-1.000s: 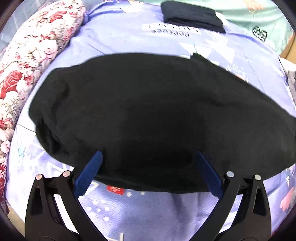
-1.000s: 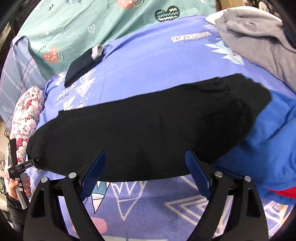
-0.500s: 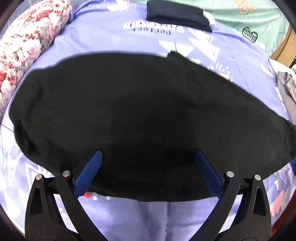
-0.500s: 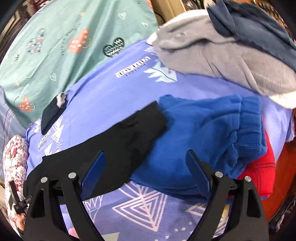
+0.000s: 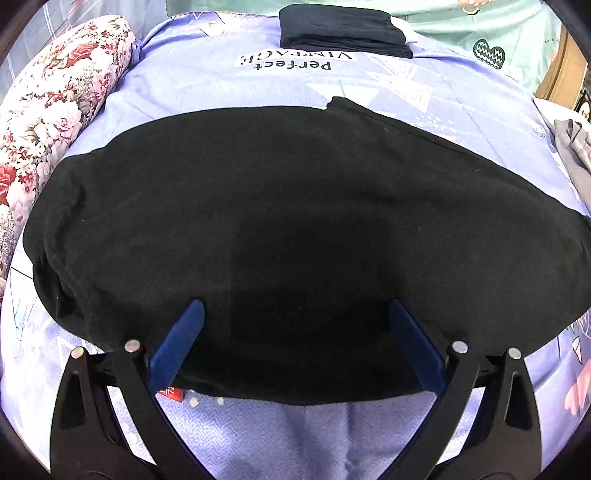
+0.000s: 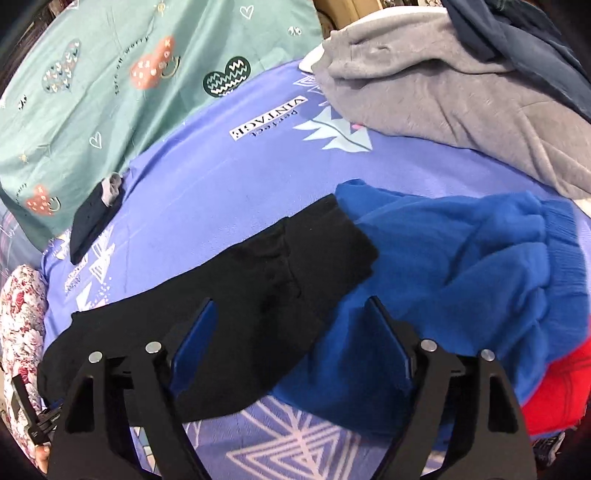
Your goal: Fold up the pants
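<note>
Black pants lie spread lengthwise on the purple bedsheet. My left gripper hovers open over their near edge at the wide end, its blue pads far apart with black cloth beneath them. In the right wrist view the narrow leg end of the pants rests with its cuff against a blue garment. There my right gripper is over the leg near the cuff, jaws closing but still wide, the pads not pressing on the cloth.
A folded dark garment lies at the far edge and a floral pillow at the left. A grey garment, a red one and a green heart-print sheet crowd the right and back.
The right gripper has swung right along the pants from their middle to the cuff end, and its jaws have narrowed a little. The left gripper has edged slightly over the near hem.
</note>
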`<state>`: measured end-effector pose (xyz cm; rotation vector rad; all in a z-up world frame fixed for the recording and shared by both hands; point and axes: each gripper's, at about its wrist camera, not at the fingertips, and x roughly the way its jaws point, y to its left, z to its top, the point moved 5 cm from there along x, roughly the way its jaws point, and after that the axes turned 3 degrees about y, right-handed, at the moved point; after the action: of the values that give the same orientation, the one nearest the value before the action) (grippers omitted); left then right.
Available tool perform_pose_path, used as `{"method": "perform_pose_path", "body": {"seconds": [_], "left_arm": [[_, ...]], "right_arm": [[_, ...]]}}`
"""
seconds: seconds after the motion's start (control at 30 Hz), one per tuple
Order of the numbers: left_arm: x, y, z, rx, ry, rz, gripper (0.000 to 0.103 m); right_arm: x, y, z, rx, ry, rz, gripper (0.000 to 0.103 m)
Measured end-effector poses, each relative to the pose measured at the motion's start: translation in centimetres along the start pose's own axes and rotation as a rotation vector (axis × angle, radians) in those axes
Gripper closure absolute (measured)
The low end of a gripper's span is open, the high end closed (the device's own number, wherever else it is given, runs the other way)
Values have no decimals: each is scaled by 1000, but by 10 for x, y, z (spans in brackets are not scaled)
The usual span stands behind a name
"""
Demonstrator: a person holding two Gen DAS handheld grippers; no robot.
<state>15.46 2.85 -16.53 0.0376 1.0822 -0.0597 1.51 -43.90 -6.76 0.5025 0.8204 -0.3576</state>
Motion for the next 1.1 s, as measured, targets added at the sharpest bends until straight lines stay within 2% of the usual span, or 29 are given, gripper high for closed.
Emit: {"method": "perform_pose_path", "body": {"seconds": [0.13, 0.2, 0.3, 0.4, 0.5, 0.6, 0.63, 0.7, 0.87, 1.1], "left_arm": [[0, 3, 2, -23, -10, -19, 2], [-1, 5, 2, -39, -19, -33, 2], [-2, 6, 1, -55, -30, -51, 2], [-1, 5, 0, -48, -28, -42, 2], [0, 4, 0, -41, -24, -31, 2], [0, 4, -1, -46, -26, -37, 2], [-1, 4, -1, -47, -26, -40, 2], [-1, 4, -1, -48, -27, -41, 2], [-1, 4, 0, -49, -28, -44, 2], [-4, 9, -1, -70, -41, -80, 2]], "right_arm": [[9, -1, 8, 2, -1, -38, 39], [10, 1, 10, -15, -9, -52, 53], [8, 8, 10, -62, -32, -61, 64], [5, 18, 10, -114, -68, -63, 64], [19, 16, 9, -102, -9, -62, 61], [26, 13, 10, -79, 6, -60, 60], [26, 13, 11, -76, 1, -57, 61], [24, 13, 14, -49, -1, -19, 83], [5, 26, 23, -21, -23, 62, 85], [-36, 89, 25, -139, -86, 154, 85]]}}
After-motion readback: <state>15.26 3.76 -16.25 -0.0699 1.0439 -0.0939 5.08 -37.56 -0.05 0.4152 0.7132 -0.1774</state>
